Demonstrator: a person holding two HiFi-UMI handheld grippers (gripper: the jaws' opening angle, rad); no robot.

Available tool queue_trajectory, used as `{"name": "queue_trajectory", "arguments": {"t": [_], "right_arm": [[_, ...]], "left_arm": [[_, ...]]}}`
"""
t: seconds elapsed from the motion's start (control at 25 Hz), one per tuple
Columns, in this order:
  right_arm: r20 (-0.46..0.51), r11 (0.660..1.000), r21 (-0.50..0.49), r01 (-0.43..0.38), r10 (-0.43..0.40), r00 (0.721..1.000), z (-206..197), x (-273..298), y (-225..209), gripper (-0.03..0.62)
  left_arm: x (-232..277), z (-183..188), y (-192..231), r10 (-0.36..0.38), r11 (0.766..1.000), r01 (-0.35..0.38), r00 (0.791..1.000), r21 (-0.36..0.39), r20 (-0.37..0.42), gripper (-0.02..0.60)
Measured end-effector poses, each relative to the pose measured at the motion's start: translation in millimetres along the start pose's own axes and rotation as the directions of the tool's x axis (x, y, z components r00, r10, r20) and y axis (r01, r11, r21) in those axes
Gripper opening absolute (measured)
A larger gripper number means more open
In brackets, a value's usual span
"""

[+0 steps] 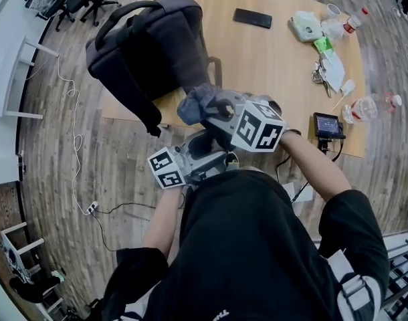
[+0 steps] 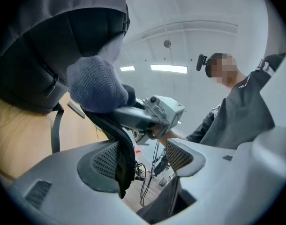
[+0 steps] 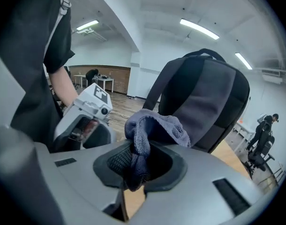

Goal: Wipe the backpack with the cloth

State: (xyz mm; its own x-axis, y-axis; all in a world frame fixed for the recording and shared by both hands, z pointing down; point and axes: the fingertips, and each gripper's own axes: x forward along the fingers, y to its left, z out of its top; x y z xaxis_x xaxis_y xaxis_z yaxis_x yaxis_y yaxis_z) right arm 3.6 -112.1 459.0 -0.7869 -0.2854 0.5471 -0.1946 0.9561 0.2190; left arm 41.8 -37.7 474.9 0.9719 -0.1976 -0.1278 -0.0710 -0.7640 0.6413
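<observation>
Fingers of right gripper, aimed at the backpack, clamp the cloth; left gripper fingers stand apart astride its strap.

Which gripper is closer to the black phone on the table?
Right. The right gripper, holding the cloth, is at the table's near edge; the left gripper is behind it, off the table, farther from the phone.

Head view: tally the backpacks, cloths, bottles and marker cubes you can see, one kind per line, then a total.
backpack: 1
cloth: 1
bottles: 2
marker cubes: 2
Total: 6
</observation>
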Motion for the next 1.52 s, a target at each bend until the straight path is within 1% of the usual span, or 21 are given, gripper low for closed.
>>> {"name": "queue_trajectory", "arguments": {"t": [0.16, 0.28, 0.4, 0.48, 0.56, 0.68, 0.72, 0.8, 0.92, 1.0, 1.04, 1.12, 1.16, 1.24, 1.32, 1.4, 1.44, 1.52], "right_arm": [[0.028, 0.995, 0.104, 0.001, -0.004, 1.000, -16, -20, 26, 0.064], [0.022, 0.985, 0.170, -0.002, -0.002, 1.000, -32, -33, 42, 0.064], [-0.015, 0.972, 0.230, -0.042, 0.046, 0.999, -59, -32, 67, 0.064], [-0.062, 0.970, 0.236, -0.065, 0.082, 0.995, -79, -24, 84, 0.064], [-0.113, 0.972, 0.220, -0.085, 0.112, 0.987, -96, -13, 97, 0.064], [-0.140, 0.974, 0.201, -0.103, 0.133, 0.981, -107, 2, 104, 0.064], [-0.137, 0.976, 0.195, -0.095, 0.123, 0.983, -107, 4, 101, 0.064], [-0.103, 0.978, 0.198, -0.064, 0.086, 0.991, -101, 2, 90, 0.064], [-0.002, 0.976, 0.216, -0.035, 0.036, 0.999, -80, -8, 73, 0.064], [0.073, 0.972, 0.234, 0.006, -0.024, 0.997, -62, -16, 55, 0.064], [0.121, 0.965, 0.261, 0.031, -0.064, 0.991, -51, -20, 43, 0.064], [0.210, 0.942, 0.327, 0.081, -0.156, 0.965, -25, -25, 12, 0.064], [0.237, 0.934, 0.340, 0.114, -0.202, 0.950, -12, -26, -4, 0.064], [0.268, 0.921, 0.336, 0.198, -0.295, 0.917, 13, -24, -37, 0.064], [0.291, 0.896, 0.345, 0.281, -0.386, 0.875, 38, -27, -73, 0.064], [0.316, 0.866, 0.351, 0.355, -0.467, 0.826, 66, -35, -113, 0.064], [0.333, 0.856, 0.341, 0.388, -0.496, 0.802, 82, -40, -132, 0.064], [0.364, 0.842, 0.297, 0.450, -0.535, 0.762, 111, -49, -165, 0.066]], "left_arm": [[0, -8, 4, 0.000, 0.999, -0.001, 1.000, -0.040, -0.010, 0.318], [-3, -8, 8, 0.010, 0.996, -0.007, 0.999, -0.087, 0.041, 0.318], [-8, -8, 13, 0.023, 0.994, -0.015, 0.997, -0.110, 0.071, 0.318], [-10, -7, 14, 0.023, 0.993, -0.015, 0.997, -0.115, 0.076, 0.318], [-11, -5, 15, 0.023, 0.993, -0.013, 0.996, -0.121, 0.086, 0.318], [-12, -3, 17, 0.034, 0.992, -0.021, 0.994, -0.128, 0.101, 0.318], [-12, -3, 17, 0.040, 0.992, -0.029, 0.995, -0.121, 0.096, 0.318], [-11, -7, 18, 0.056, 0.995, -0.050, 0.996, -0.087, 0.063, 0.318], [-13, -9, 17, 0.071, 0.996, -0.069, 0.997, -0.054, 0.030, 0.318], [-15, -11, 17, 0.082, 0.996, -0.081, 0.997, -0.031, 0.006, 0.318], [-15, -14, 16, 0.083, 0.996, -0.083, 0.997, -0.017, -0.013, 0.318], [-11, -19, 12, 0.073, 0.997, -0.072, 0.996, 0.010, -0.049, 0.316], [-8, -20, 10, 0.068, 0.997, -0.066, 0.996, 0.025, -0.063, 0.316], [0, -24, 7, 0.062, 0.997, -0.057, 0.993, 0.057, -0.097, 0.316], [4, -31, 5, 0.051, 0.995, -0.038, 0.988, 0.090, -0.148, 0.316], [6, -39, 2, 0.040, 0.993, -0.017, 0.980, 0.118, -0.197, 0.316], [7, -43, 1, 0.039, 0.992, -0.012, 0.977, 0.128, -0.212, 0.316], [8, -47, -1, 0.043, 0.991, -0.015, 0.975, 0.130, -0.217, 0.314]]}}
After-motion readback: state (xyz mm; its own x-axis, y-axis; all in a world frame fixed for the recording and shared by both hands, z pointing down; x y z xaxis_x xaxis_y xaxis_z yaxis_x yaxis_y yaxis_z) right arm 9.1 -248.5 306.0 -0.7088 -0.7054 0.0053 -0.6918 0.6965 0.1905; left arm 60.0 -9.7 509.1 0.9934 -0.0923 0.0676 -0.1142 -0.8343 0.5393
